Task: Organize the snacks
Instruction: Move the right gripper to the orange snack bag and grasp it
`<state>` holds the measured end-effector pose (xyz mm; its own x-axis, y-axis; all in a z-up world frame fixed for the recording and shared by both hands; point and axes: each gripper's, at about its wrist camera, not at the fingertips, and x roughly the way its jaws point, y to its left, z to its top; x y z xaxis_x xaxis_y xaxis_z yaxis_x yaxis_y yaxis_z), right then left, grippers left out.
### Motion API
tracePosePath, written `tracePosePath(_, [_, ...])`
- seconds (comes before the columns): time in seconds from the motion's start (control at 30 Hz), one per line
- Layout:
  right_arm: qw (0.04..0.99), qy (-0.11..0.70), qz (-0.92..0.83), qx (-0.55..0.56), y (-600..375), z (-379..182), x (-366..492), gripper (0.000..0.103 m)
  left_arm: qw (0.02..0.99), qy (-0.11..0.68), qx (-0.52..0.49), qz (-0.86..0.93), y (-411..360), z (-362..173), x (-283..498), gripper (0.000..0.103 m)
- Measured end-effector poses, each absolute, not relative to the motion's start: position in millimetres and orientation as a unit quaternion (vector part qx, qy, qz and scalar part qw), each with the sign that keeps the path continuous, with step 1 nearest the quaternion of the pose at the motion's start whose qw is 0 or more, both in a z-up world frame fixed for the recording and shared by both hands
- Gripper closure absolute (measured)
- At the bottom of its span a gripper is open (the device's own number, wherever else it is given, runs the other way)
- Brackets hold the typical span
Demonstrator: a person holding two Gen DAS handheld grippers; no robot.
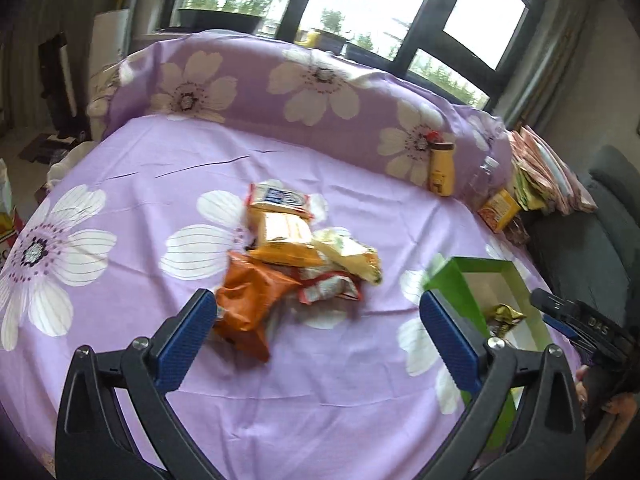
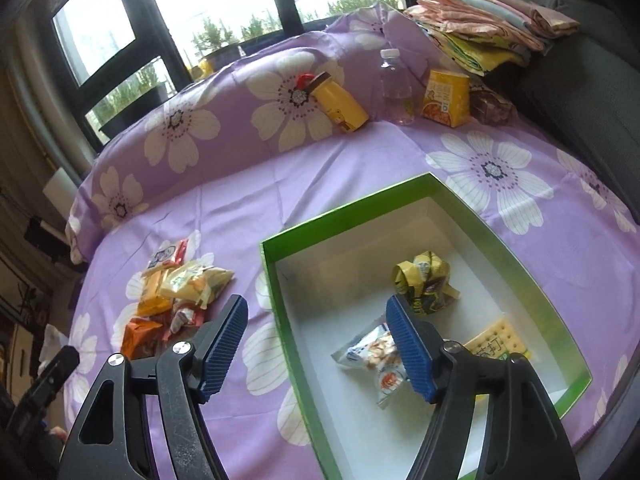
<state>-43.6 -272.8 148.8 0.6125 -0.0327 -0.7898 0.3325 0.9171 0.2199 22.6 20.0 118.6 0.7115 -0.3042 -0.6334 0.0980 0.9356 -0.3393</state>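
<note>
"DAS" reads on the right tool (image 1: 592,322); packet lettering is unreadable

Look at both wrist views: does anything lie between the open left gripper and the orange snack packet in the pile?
Nothing visible does. The left gripper is open and empty, and the orange packet lies just beyond its left finger, at the near edge of the snack pile, with only bare purple cloth before it.

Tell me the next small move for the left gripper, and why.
Probably lower the left gripper onto the crinkled orange snack packet: its jaws are wide open and empty, that packet lies nearest in the loose pile, and the green-rimmed cardboard box has room.
</note>
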Motion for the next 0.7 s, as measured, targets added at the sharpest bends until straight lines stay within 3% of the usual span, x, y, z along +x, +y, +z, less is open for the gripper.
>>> tracePosePath(0.4, [0.851,0.479,0.063,0.205,-180.9,122.5,1.2,0.026,0.856,0.453,-0.233,-0.085,81.2,65.9,55.2,0.002])
tracePosePath(0.57, [0.84,0.515,0.116,0.129,-115.3,114.4,50.5,0.026,0.83,0.48,-0.259,-0.119,73.9,55.5,62.8,0.007])
tracePosePath(0.7, [0.805,0.558,0.182,0.085,-65.3,90.6,89.3,0.026,0.822,0.502,-0.251,-0.095,75.9,45.7,68.5,0.021])
